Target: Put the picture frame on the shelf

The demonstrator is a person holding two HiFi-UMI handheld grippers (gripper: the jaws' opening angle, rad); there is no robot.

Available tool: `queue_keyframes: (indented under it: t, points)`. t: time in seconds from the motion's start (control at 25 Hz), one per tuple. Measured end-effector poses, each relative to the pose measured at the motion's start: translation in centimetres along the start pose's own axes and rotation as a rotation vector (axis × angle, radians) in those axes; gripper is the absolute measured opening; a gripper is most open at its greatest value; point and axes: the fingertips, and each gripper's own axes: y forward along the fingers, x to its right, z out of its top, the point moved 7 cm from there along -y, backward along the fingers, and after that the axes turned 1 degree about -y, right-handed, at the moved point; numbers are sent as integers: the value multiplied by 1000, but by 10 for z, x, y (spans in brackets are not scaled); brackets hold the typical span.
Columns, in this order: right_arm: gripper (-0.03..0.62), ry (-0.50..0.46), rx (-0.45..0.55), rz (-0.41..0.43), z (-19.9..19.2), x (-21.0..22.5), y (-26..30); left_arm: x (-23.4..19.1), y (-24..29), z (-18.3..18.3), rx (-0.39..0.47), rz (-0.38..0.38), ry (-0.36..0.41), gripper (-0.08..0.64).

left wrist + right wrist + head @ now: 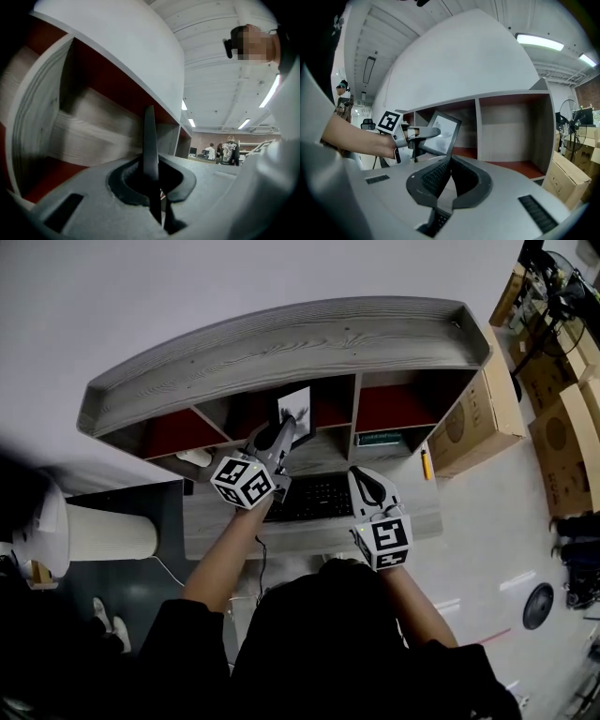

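Black-edged picture frame (296, 405): clamped in left gripper (287, 430), at grey wooden shelf (281, 343). Right gripper (367, 486): jaws together, empty. Next, likely: stand it inside a compartment, release.

A white wall (187, 296) backs the grey wood-grain shelf (281, 343) with red-lined compartments, which stands on a grey desk (422, 512), with cardboard boxes (483, 413) stacked on the pale glossy floor (497, 521) at its right, a standing fan (569, 112) beyond them, and strip lights (539, 41) on the white ceiling (393, 28).

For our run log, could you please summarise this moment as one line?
left gripper: shut on picture frame | picture frame: before a central compartment of shelf, not set down | right gripper: shut, empty
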Motion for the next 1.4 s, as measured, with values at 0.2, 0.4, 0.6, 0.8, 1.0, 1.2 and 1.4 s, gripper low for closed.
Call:
queue_keyframes:
  t: [0.2,0.4,0.6,0.8,1.0,1.2,1.4]
  points:
    - [12,-10,10,-13,7,11,20,-9,22,-3,-15,-18,-2,26]
    - [12,24,19,-24,10,22,33,-19,43,0,-39,-30,17,26]
    - [12,13,4,-10,6,25,40,-33,55,4,-46,31,17,29]
    - [12,3,-3,6,4,26,46,-39,59,3,-71,48,53,45]
    - [12,4,-7,22,3,25,52,-46,64,4,-121,66,108,88]
    - [12,4,-11,27,1,25,55,-53,69,7,-167,97,164,139]
    - [12,4,-10,33,3,23,57,-65,71,8,-203,144,186,200]
